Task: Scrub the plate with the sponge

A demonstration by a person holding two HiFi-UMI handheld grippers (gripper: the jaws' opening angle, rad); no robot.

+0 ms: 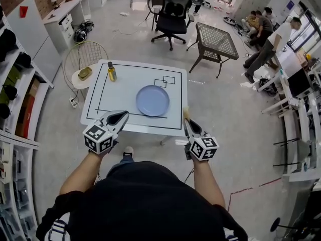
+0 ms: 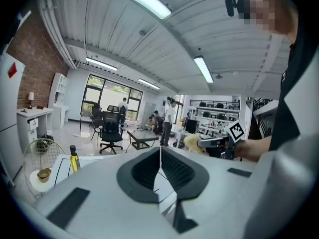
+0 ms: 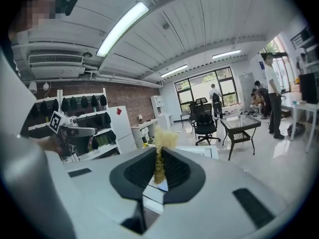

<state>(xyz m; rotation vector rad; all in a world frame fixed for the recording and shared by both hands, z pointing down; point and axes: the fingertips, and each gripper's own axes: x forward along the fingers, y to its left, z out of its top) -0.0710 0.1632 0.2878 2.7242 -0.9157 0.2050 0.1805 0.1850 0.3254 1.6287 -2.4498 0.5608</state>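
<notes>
Blue plate (image 1: 152, 100) sits mid-desk (image 1: 125, 79), untouched. Your right gripper (image 1: 187, 124) pinches the yellow sponge (image 3: 162, 138) short of the near edge; your left gripper (image 1: 119, 116) is closed on nothing. Lower the sponge flat, scrub in circles and steady the rim.

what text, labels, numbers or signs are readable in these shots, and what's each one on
No readable words or numbers in any view.
left cube and right cube: black-and-white square marker patterns, not text.
bottle: any label is too small to read.
white cabinet: a plain red diamond, with no letters visible.
</notes>
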